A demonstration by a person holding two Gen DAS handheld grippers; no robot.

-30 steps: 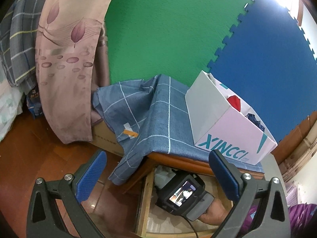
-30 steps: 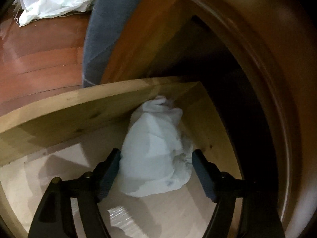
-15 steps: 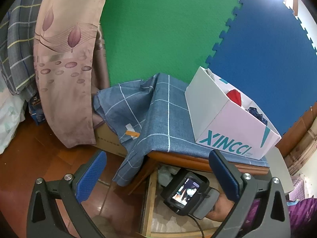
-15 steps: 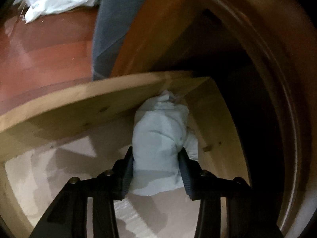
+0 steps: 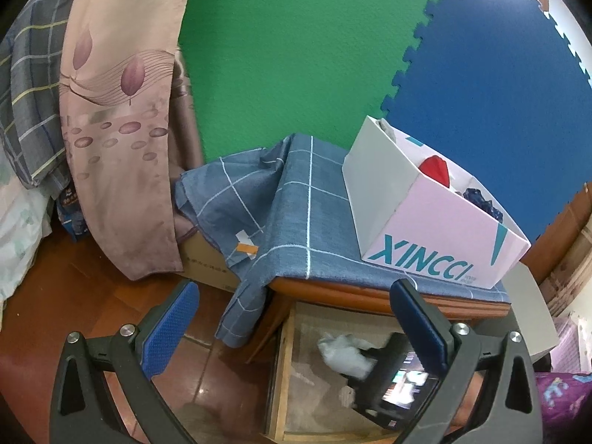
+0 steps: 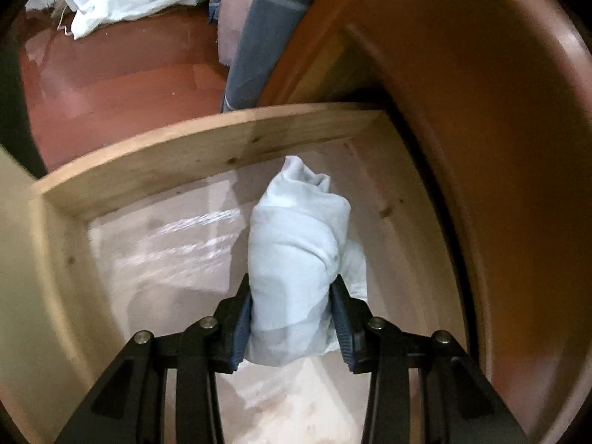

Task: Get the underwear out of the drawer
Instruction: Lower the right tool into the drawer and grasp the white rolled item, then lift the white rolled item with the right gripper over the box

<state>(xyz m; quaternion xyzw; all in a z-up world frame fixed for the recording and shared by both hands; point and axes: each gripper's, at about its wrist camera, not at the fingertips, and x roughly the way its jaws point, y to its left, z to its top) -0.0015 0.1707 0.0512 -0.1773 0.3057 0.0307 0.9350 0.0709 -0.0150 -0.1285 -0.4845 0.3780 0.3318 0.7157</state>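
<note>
My right gripper (image 6: pixel 292 318) is shut on a rolled pale white-blue underwear (image 6: pixel 296 251) and holds it above the floor of the open wooden drawer (image 6: pixel 155 170). In the left wrist view the same underwear (image 5: pixel 344 351) shows inside the drawer (image 5: pixel 281 362) with the right gripper (image 5: pixel 370 360) clamped on it. My left gripper (image 5: pixel 292 318) is open and empty, held above the floor in front of the cabinet.
A white and pink XINCCI box (image 5: pixel 425 222) with clothes stands on the blue checked cloth (image 5: pixel 292 214) on the cabinet top. The brown cabinet frame (image 6: pixel 481 148) curves over the drawer's right side. A pink curtain (image 5: pixel 118 111) hangs at left. Red-brown floor (image 6: pixel 122 85) lies beyond the drawer.
My right gripper closed on the underwear and lifted it back from the drawer's far corner. The left gripper rose slightly and stayed open.
</note>
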